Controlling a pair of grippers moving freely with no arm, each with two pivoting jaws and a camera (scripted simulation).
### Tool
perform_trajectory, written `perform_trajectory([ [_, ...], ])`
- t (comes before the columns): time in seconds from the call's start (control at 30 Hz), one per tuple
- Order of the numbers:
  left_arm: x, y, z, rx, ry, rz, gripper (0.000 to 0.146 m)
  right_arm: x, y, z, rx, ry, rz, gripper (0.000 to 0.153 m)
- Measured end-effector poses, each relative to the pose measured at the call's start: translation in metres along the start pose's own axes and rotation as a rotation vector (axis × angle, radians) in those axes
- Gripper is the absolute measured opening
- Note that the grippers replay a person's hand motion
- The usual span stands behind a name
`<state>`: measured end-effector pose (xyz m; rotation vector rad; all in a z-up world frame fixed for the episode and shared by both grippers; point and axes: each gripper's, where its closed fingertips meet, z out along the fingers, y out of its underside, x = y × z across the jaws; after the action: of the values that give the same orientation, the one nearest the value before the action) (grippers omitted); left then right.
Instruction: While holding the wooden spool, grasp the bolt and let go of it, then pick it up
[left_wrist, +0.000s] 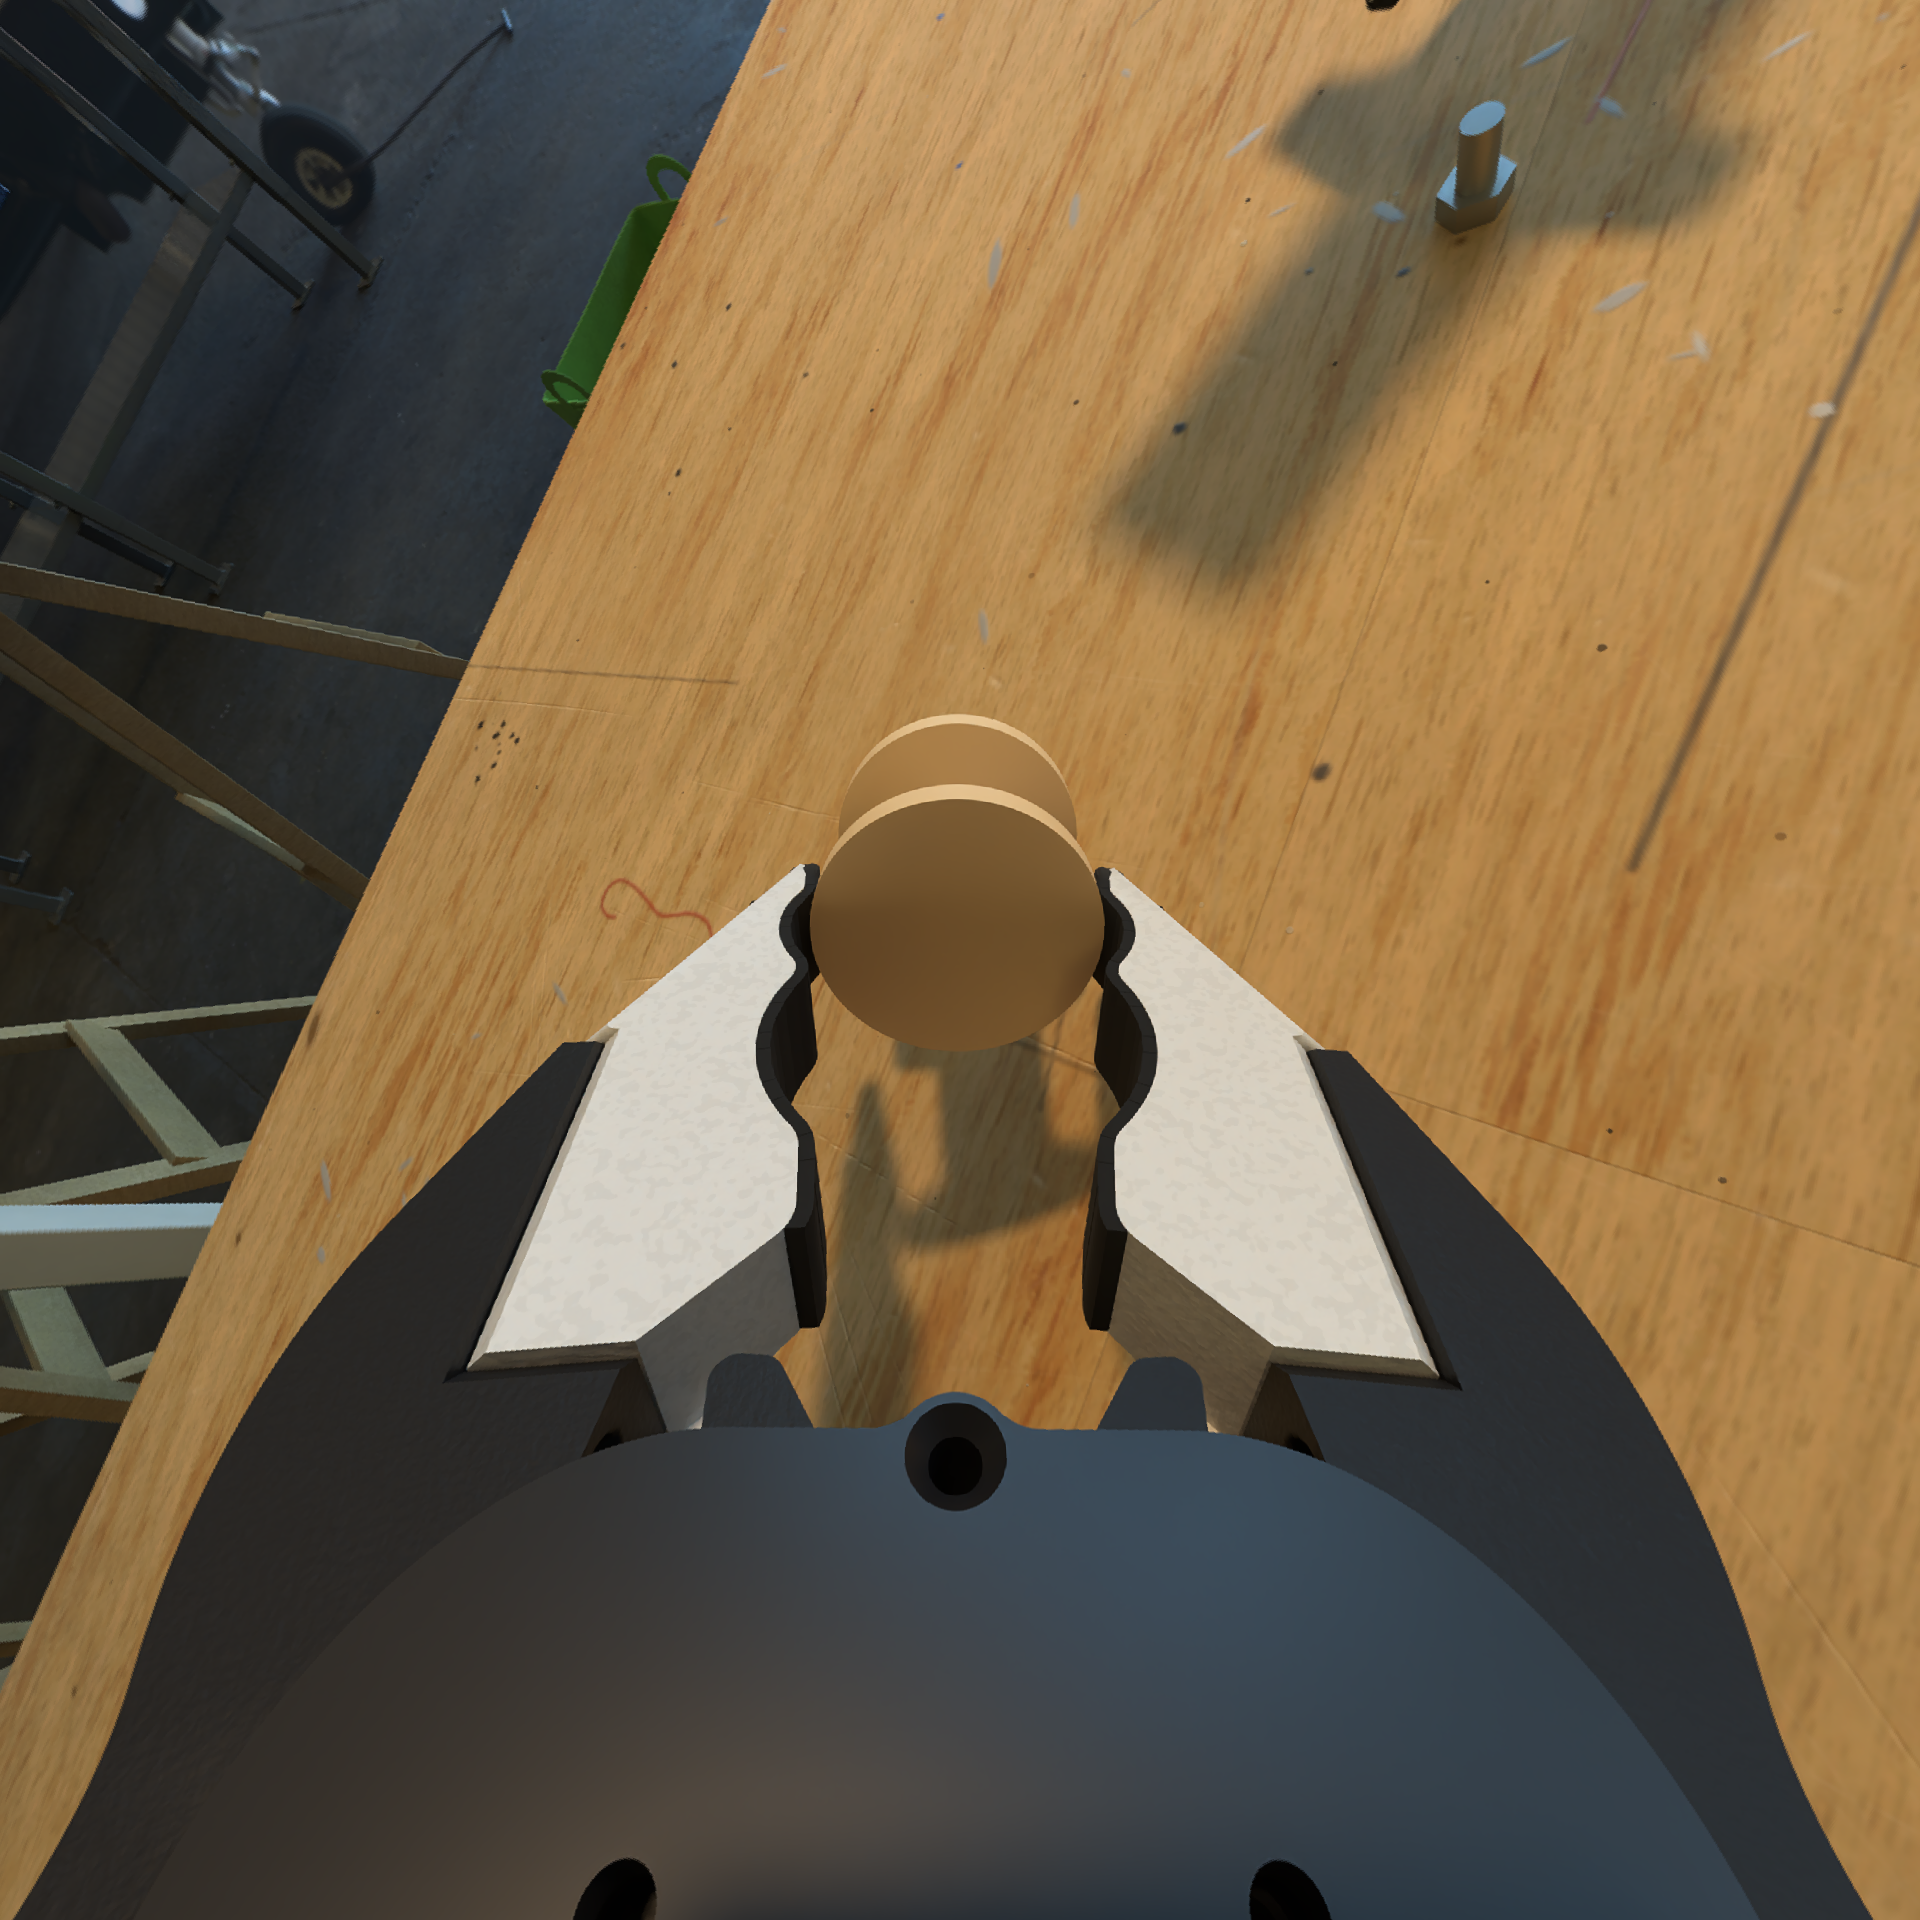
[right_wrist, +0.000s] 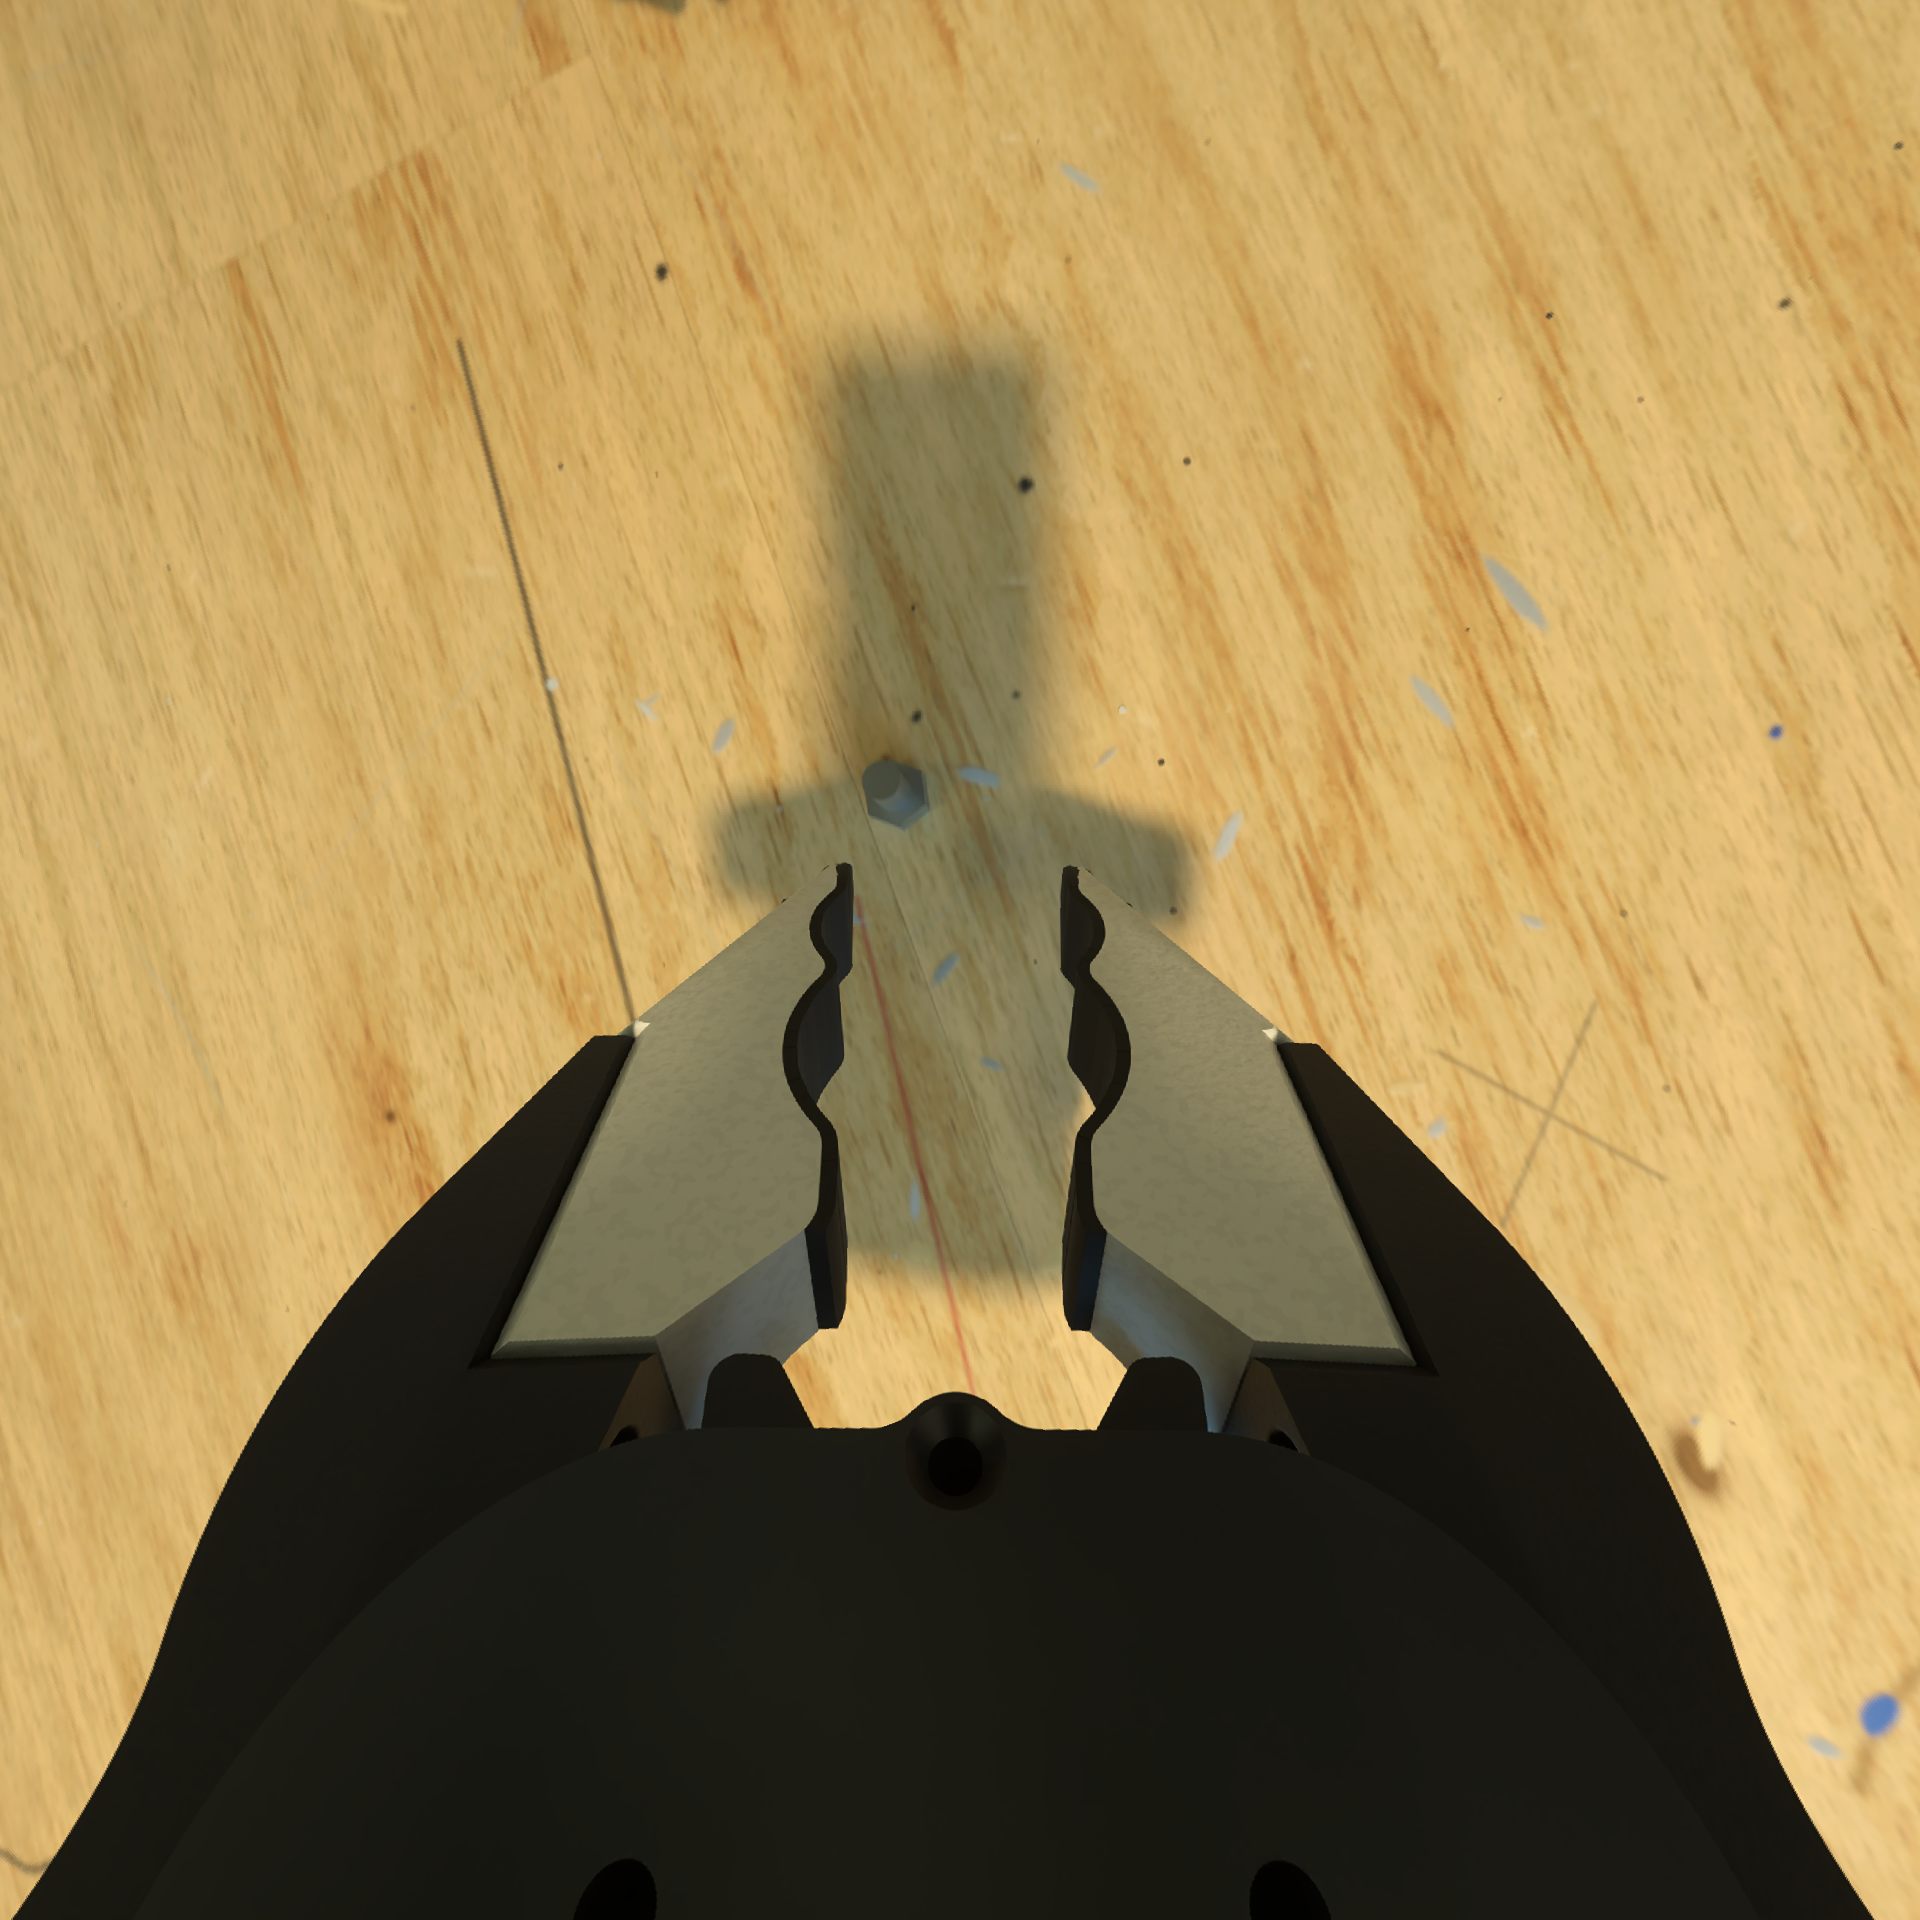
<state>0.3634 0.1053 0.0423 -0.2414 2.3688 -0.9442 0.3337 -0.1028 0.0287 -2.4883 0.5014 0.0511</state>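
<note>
In the left wrist view my left gripper (left_wrist: 954, 883) is shut on the wooden spool (left_wrist: 954, 925), a tan spool seen end-on, held above the wooden table (left_wrist: 1351, 935). The grey bolt (left_wrist: 1475, 166) stands head-down on the table at the far upper right, inside a gripper's shadow. In the right wrist view my right gripper (right_wrist: 954, 878) is open and empty, high above the table (right_wrist: 312, 727), looking almost straight down. The bolt (right_wrist: 894, 792) is small, just beyond and slightly left of the fingertips, apart from them.
The table's left edge runs diagonally in the left wrist view, with a green container (left_wrist: 613, 301) hanging by it and metal frames (left_wrist: 156, 1091) and a wheeled cart (left_wrist: 312, 166) on the dark floor below. Paint flecks and pencil lines (right_wrist: 540, 675) mark the tabletop.
</note>
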Motion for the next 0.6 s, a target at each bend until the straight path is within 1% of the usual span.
perform_trajectory([
  [0.1,0.001,0.000,0.001,-0.003,0.003,0.002,0.052,0.000,0.006,-0.003,-0.052,0.005,-0.025,0.035],
  [0.23,0.002,-0.002,0.002,0.002,0.006,0.001,0.052,-0.009,0.006,0.008,-0.085,-0.030,-0.060,0.034],
  [0.37,0.003,-0.004,0.003,0.006,0.004,0.008,0.052,-0.013,0.001,0.021,-0.089,-0.039,-0.072,0.040],
  [0.5,0.003,-0.005,0.002,0.010,0.000,0.019,0.052,-0.015,-0.005,0.028,-0.076,-0.051,-0.067,0.029],
  [0.6,0.004,-0.006,0.001,0.017,-0.004,0.033,0.052,-0.014,-0.008,0.032,-0.068,-0.053,-0.064,0.013],
])
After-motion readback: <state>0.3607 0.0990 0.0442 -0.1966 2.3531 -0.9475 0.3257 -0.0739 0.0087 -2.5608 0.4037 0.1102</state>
